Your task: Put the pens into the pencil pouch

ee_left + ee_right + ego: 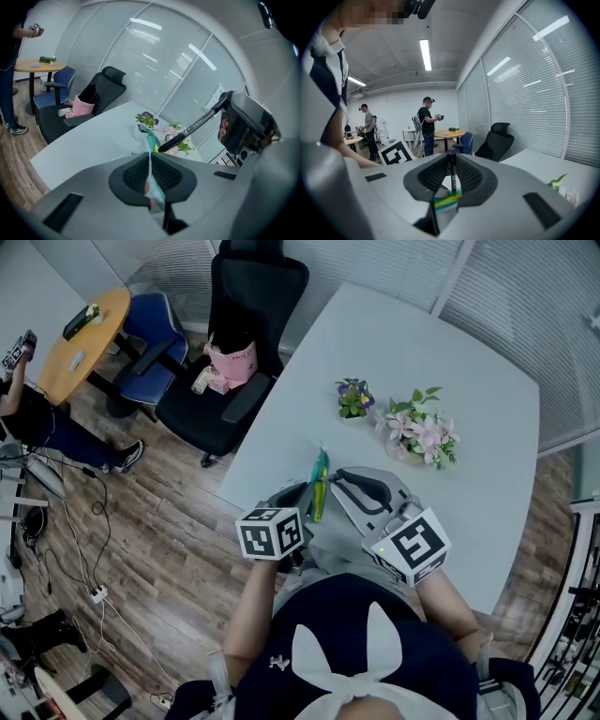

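A teal and yellow-green pencil pouch (pixel 321 482) hangs over the white table (pixel 469 381), pinched by its edge in my left gripper (pixel 292 495). In the left gripper view the jaws (pixel 151 171) are shut on the pouch fabric (pixel 152 140). My right gripper (pixel 236 124) comes in from the right, shut on a black pen (pixel 194 125) whose tip is at the pouch's top edge. In the right gripper view the pen (pixel 451 173) stands between the pads of my right gripper (pixel 451 178), its tip just over the pouch (pixel 446 200).
A small purple flower pot (pixel 353 397) and a pink bouquet (pixel 422 432) sit further back on the table. A black office chair (pixel 239 324) with a pink bag (pixel 230 364) stands at the table's left edge. Beyond are a blue chair (pixel 155 329), a round wooden table (pixel 84 329) and people.
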Motion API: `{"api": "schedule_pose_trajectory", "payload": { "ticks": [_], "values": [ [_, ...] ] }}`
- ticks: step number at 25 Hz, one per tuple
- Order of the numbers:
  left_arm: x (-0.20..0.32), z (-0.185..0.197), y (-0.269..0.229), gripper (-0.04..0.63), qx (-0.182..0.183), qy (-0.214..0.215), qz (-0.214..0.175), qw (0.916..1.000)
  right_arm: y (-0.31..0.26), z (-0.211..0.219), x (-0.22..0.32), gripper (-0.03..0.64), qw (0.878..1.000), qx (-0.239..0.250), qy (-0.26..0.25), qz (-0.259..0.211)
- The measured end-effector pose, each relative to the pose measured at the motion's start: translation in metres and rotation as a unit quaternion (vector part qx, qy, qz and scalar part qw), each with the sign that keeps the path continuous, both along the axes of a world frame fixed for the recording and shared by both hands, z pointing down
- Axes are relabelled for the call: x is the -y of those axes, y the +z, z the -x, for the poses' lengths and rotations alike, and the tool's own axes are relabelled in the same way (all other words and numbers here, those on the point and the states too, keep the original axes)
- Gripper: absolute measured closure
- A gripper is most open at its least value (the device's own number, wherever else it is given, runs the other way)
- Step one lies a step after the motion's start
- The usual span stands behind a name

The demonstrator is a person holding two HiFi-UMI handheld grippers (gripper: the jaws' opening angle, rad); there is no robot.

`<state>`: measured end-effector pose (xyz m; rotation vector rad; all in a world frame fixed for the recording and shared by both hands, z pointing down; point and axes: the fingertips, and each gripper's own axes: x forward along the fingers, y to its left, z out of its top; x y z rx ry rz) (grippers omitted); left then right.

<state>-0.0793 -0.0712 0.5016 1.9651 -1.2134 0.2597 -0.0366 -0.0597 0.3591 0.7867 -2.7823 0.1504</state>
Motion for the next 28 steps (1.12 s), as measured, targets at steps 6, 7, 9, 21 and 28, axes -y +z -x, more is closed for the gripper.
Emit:
{"api": "schedule_pose_trajectory", "payload": {
  "ticks": [6, 7, 9, 21, 28],
  "values": [
    [0.000, -0.001, -0.004, 0.562, -0.006, 0.000, -0.005, 1.0000, 0.013, -0.001, 0.001, 0.549, 1.000, -0.008, 0.006, 0.014],
    [0.000, -0.002, -0.004, 0.561, -0.006, 0.000, -0.005, 1.0000, 0.016, -0.002, 0.001, 0.549, 1.000, -0.009, 0.007, 0.016],
    [0.000, -0.004, -0.005, 0.563, -0.007, 0.002, -0.006, 1.0000, 0.021, -0.002, 0.002, 0.549, 1.000, -0.012, 0.008, 0.021],
    [-0.003, -0.010, -0.007, 0.562, -0.014, 0.009, -0.003, 0.9999, 0.046, 0.000, 0.006, 0.551, 0.998, -0.017, 0.014, 0.057],
    [-0.004, -0.015, -0.007, 0.563, -0.017, 0.012, -0.004, 0.9998, 0.061, -0.002, 0.008, 0.549, 0.996, -0.005, 0.021, 0.086]
  ]
}}
